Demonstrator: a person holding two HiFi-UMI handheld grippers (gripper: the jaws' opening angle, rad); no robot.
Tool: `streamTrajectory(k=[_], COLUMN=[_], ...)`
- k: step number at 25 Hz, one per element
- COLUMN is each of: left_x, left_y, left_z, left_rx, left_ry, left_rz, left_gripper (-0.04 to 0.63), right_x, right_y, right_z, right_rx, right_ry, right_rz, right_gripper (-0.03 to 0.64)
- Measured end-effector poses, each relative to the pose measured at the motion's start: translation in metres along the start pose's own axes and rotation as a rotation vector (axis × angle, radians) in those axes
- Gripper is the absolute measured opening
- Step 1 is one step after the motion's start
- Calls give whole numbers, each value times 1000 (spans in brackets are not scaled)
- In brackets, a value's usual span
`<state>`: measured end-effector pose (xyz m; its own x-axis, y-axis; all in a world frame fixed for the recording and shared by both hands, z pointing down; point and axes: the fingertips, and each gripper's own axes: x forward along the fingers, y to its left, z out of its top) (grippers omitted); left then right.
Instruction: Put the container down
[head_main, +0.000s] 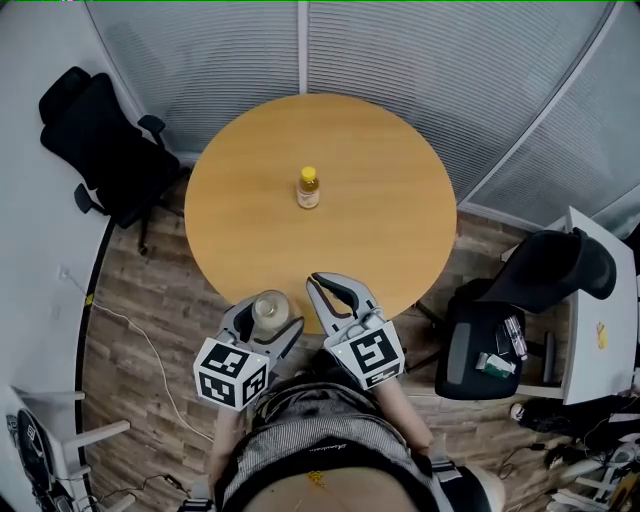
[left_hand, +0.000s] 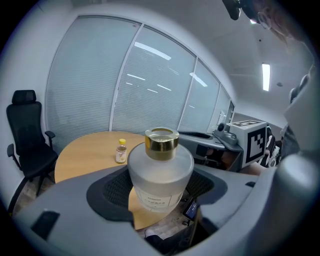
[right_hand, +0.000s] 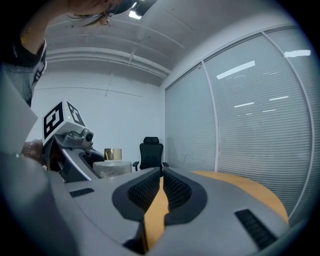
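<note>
The container is a frosted glass jar (left_hand: 160, 175) with a gold cap (left_hand: 161, 142), and my left gripper (left_hand: 159, 192) is shut on it. In the head view the jar (head_main: 270, 310) hangs at the near edge of the round wooden table (head_main: 380, 200), held upright in the left gripper (head_main: 262, 322). My right gripper (head_main: 325, 292) is beside it, shut with nothing between its fingers. The right gripper view shows its ribbed pads (right_hand: 145, 192) closed together and the jar (right_hand: 112, 162) to the left.
A small yellow-capped bottle (head_main: 308, 187) stands in the middle of the table. A black office chair (head_main: 105, 150) is at the far left. Another black chair (head_main: 520, 300) and a white side desk (head_main: 600, 310) stand at the right. Cables lie on the wood floor.
</note>
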<state>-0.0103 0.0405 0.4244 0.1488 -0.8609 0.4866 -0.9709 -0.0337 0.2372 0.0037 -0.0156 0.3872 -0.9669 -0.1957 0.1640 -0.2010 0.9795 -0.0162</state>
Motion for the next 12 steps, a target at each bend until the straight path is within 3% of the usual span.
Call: streamTrajectory(k=[12], left_x=[33], left_y=[1], left_z=[16], left_rx=[-20], left_ry=[-1], left_rz=[31], left_gripper=[339], right_x=[11], right_y=[-36], right_z=[-5], right_rx=[0], right_ry=[4], right_rz=[45], right_gripper=[32])
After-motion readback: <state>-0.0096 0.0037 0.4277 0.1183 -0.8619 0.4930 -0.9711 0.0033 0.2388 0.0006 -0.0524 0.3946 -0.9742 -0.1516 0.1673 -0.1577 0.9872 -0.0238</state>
